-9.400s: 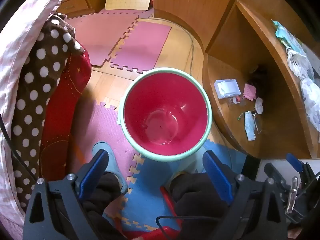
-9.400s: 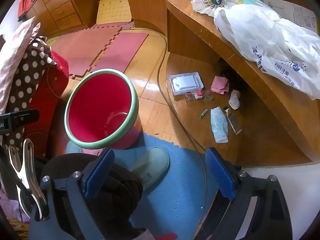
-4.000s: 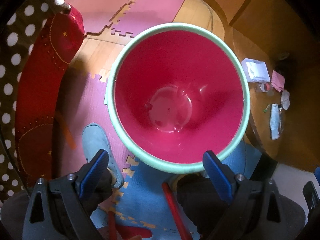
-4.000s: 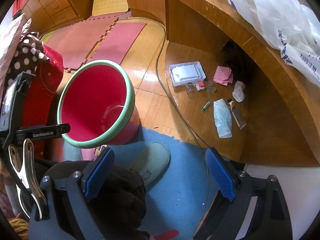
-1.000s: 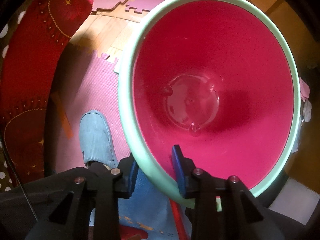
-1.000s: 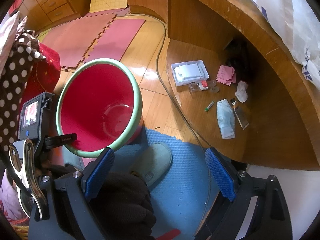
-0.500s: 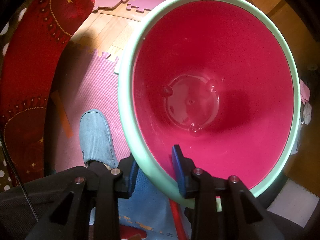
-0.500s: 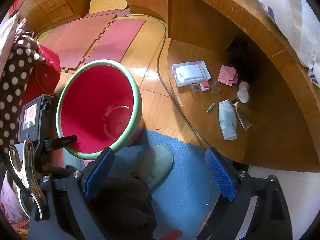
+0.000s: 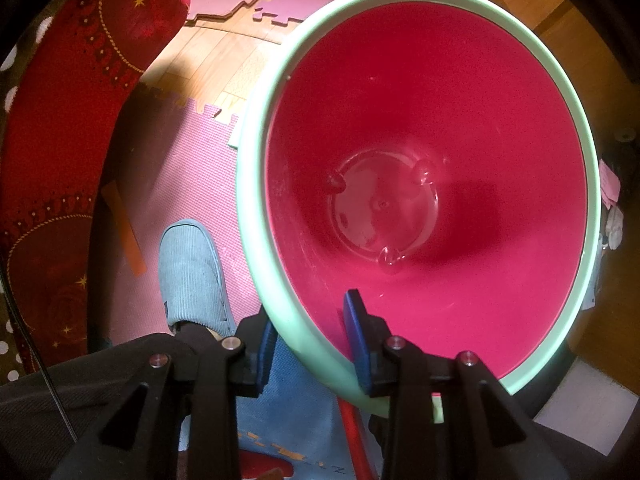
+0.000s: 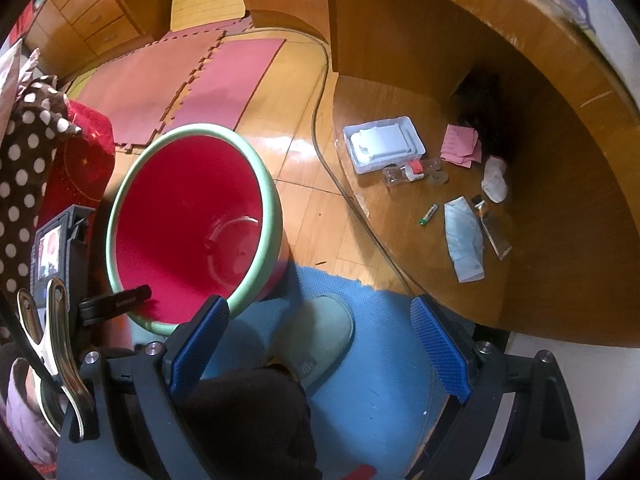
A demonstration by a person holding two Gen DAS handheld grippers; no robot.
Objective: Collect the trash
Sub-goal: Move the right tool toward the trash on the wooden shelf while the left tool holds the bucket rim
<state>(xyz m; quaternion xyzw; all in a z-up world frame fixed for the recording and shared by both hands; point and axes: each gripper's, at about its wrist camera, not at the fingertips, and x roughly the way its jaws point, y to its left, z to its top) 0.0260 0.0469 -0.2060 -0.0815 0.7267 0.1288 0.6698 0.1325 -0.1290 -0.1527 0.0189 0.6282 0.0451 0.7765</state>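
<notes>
Left gripper (image 9: 310, 338), at the bottom centre of the left wrist view, clamped on the pale green rim of the round red plastic bin (image 9: 472, 308): one blue finger (image 9: 356, 320) inside the red wall, the other outside under the rim. Bin filling most of that frame, nothing lying on its glossy bottom. In the right wrist view, same bin (image 10: 188, 208) at centre left, standing on the wooden floor (image 10: 316, 216) at the edge of a blue foam mat (image 10: 384, 392).

Right gripper (image 10: 320, 344) at the lower centre of its own view, blue fingers (image 10: 440, 344) wide apart, nothing between them but mat and a grey-green slipper (image 10: 324, 332).

Trash spread at the right of that frame, on a low curved wooden shelf (image 10: 552, 272) well apart from the bin: a white rectangular plastic tray (image 10: 384, 146), a small clear bottle with a red label (image 10: 408, 172), folded pink paper (image 10: 460, 146), a crumpled white wad (image 10: 496, 180), a light blue face mask (image 10: 464, 244), a flattened metal tube (image 10: 492, 228), and a small green-tipped stick (image 10: 429, 214), possibly a battery, too small to tell.

Red star-patterned cushion (image 9: 60, 128) at the upper left of the left wrist view, a blue-grey corduroy slipper (image 9: 192, 276) at lower left on a pink foam mat (image 9: 180, 176).
</notes>
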